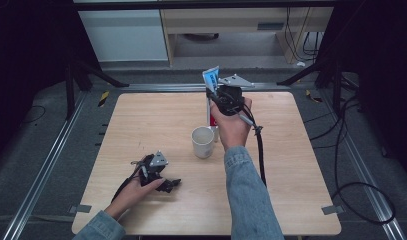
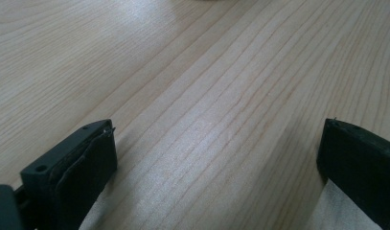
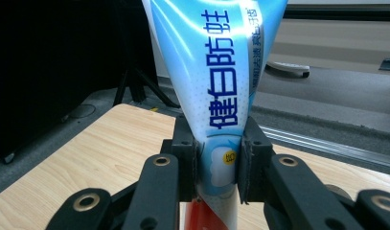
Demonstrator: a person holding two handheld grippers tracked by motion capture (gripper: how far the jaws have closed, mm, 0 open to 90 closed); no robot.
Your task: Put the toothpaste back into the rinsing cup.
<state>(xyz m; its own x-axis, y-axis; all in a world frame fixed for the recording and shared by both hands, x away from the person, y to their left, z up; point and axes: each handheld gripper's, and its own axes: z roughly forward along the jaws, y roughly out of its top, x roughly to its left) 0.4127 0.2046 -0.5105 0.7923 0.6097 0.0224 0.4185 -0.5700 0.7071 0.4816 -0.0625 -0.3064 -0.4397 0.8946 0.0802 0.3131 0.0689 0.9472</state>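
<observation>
Right gripper [image 3: 216, 167] clamped on upright toothpaste tube [image 3: 216, 72] beside mug [image 1: 203, 141]; left gripper [image 2: 216, 158] spread wide, empty, on table [image 2: 207, 72].

Toothpaste tube [image 3: 216, 72]: pale blue-white gradient, dark blue characters, small yellow dot, red band at 6 o'clock end. Mug [image 1: 203, 141]: plain white. Counter [image 1: 141, 125]: light wood grain. Jaws: black. Sleeve [image 1: 248, 195]: blue denim. Floor [image 1: 381, 150]: grey.

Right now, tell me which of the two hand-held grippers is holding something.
The right hand-held gripper, raised behind the white mug, is shut on a blue-and-white toothpaste tube. The left hand-held gripper lies low on the wooden table, jaws apart over bare wood.
</observation>
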